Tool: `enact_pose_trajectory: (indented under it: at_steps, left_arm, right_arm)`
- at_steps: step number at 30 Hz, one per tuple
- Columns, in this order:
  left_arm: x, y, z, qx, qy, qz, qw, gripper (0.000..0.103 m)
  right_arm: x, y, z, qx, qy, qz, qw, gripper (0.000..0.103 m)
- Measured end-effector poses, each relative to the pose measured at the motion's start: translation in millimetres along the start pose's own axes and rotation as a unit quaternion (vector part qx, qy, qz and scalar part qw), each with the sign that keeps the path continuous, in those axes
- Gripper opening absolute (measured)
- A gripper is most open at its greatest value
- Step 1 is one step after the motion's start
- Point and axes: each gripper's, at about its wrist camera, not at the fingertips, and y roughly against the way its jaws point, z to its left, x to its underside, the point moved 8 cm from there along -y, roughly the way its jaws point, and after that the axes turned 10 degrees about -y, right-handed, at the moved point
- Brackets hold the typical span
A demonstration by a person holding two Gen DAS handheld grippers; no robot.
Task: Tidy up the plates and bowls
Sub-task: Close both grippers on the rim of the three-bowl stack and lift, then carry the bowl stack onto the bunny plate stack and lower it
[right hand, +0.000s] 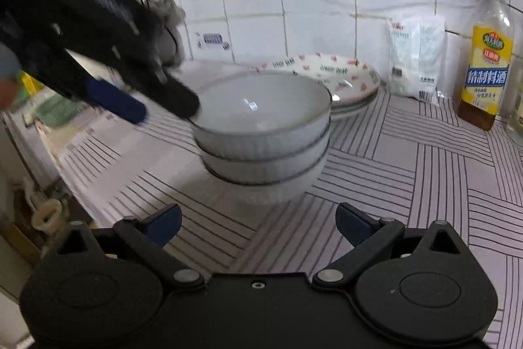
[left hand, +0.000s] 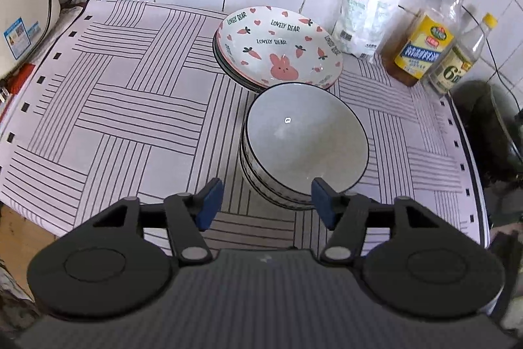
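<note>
So the stack of white bowls (left hand: 305,139) sits mid-counter on the striped mat (left hand: 130,107), right in front of the stacked carrot-and-bunny plates (left hand: 278,46) near the back edge by the tiled wall. Left gripper (left hand: 266,201) has its jaws spread apart with nothing pinched, right at the bowl stack's rim. Right gripper (right hand: 258,224) hangs wide open too, empty, just short of the bowls, with a cooking wine bottle (right hand: 487,54) off toward the back right corner.

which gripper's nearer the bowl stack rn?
Left. The left gripper is at the rim of the bowl stack, jaws open. The right gripper hangs back, short of its base, empty.
</note>
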Motion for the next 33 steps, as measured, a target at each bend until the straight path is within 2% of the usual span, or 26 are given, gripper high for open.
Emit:
enact_pose_trajectory:
  at_steps: [6,9,16,22,28,31,33]
  left_arm:
    - [-2.7,-14.0,6.5,0.020,0.026,-0.008,0.9994,0.072]
    - [-3.9,-27.0,9.1,0.026,0.035,0.000,0.9990,0.072]
    - [-2.8,-58.6,12.5,0.036,0.040,0.029,0.9981,0.072]
    - [-7.8,-71.3,15.6,0.035,0.027,0.039,0.9982,0.070]
    - [-13.9,-88.9,17.6,0.038,0.022,0.040,0.9982,0.063]
    - [-15.9,-93.6,15.1,0.061,0.029,0.031,0.9973,0.053]
    - [-17.8,-95.7,15.0,0.068,0.039,0.030,0.9965,0.052]
  right_arm:
    - [3.9,-33.1,-7.4,0.002,0.000,-0.001,1.000,0.102]
    - [4.1,-48.4,-6.9,-0.005,0.002,-0.002,1.000,0.102]
    - [-7.2,-60.4,-6.9,-0.023,-0.010,-0.035,0.999,0.102]
    - [-15.2,-71.4,-5.6,-0.028,0.017,-0.025,0.999,0.103]
    - [-17.6,-78.5,-9.1,-0.044,0.013,-0.020,0.999,0.103]
    - [-19.5,-82.7,-9.2,-0.050,0.012,-0.010,0.999,0.103]
    - [-20.2,-84.6,-9.6,-0.054,0.013,-0.005,0.998,0.103]
